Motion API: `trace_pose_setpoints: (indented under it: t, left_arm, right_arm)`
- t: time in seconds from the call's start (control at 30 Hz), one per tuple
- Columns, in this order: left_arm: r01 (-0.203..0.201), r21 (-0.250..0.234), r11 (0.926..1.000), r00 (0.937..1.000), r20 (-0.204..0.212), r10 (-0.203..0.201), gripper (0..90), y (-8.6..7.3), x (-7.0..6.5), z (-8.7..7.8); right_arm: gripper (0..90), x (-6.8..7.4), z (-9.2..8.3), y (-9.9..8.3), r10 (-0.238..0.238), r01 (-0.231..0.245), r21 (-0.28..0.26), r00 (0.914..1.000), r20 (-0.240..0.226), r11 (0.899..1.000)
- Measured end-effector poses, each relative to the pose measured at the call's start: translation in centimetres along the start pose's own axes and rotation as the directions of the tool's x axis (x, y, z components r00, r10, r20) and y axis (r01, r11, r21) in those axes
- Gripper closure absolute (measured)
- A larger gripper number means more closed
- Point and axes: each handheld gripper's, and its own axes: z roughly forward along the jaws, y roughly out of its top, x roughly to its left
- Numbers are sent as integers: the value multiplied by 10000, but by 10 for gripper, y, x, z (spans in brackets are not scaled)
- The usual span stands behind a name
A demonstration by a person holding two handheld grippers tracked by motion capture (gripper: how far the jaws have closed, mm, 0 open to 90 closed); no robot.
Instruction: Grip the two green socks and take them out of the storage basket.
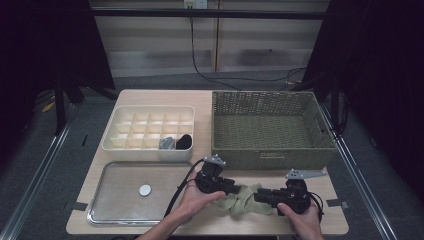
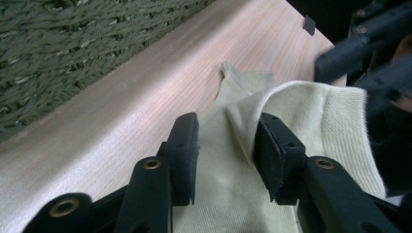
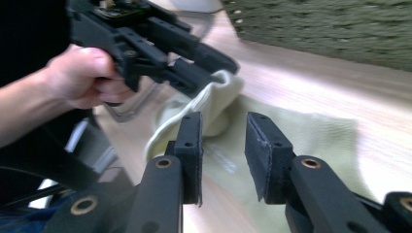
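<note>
Sock (image 1: 243,199), pale yellow-green and ribbed, lies crumpled on the desk (image 1: 150,97) between the two grippers, just in front of the woven basket (image 1: 270,125).

Seen from the left gripper view, the left gripper (image 2: 226,145) has its fingers (image 2: 184,150) spread apart with the sock (image 2: 252,160) running between and beneath them; a raised fold of fabric sits against the inner face of one finger, yet the pads do not pinch it, so the fingers are released. Beyond the fingertips the sock narrows to a point on the bare wood, and the basket's wall (image 2: 58,53) stands off to the far side of the fingers.

From the right gripper view, the right gripper (image 3: 223,141) also has its fingers (image 3: 265,155) parted, released, hovering over a flat stretch of the sock (image 3: 291,141) without squeezing it. Just past its fingertips the sock humps up into a fold, and the left gripper (image 3: 214,65), held in the person's hand (image 3: 87,77), reaches that fold from the opposite side.

In the high view the left gripper (image 1: 235,189) and the right gripper (image 1: 260,195) face each other tip to tip across the sock. Farther behind the left fingers sit a clear tray (image 1: 107,210) and a white divided organiser (image 1: 112,142).
</note>
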Motion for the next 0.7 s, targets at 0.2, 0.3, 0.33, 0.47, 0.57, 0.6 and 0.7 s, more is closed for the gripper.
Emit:
trace_pose_setpoints:
  t: [0.2,0.3,0.33,0.47,0.57,0.6,0.7]
  left_arm:
    - [-19,-226,9997,9999,-120,17,556,-4,3,-10]
    - [13,-271,9996,9999,-110,-16,564,-5,4,-12]
    - [48,-269,9996,9998,-201,-53,566,-5,5,-11]
    - [-56,-272,9996,9998,-199,51,613,-5,5,-10]
    - [-13,-210,9998,9998,-217,8,613,-5,7,-10]
    - [60,-242,9997,9999,-160,-64,613,-5,7,-9]
    - [32,-231,9997,9998,-201,-36,612,-6,8,-9]
  right_arm:
    - [694,-9,-10,1,149,-143,-240,9996,254,9996]
    - [679,-9,-4,0,147,-147,-50,9998,134,9999]
    - [669,-9,-2,-1,161,-161,4,9998,112,9999]
    - [608,-3,1,3,118,-125,-185,9994,-324,9998]
    - [601,-1,4,4,-12,4,-148,9985,-553,9999]
    - [597,-1,6,4,-34,30,-72,9985,-555,10000]
    - [658,-1,12,3,-16,26,224,9989,-460,9997]
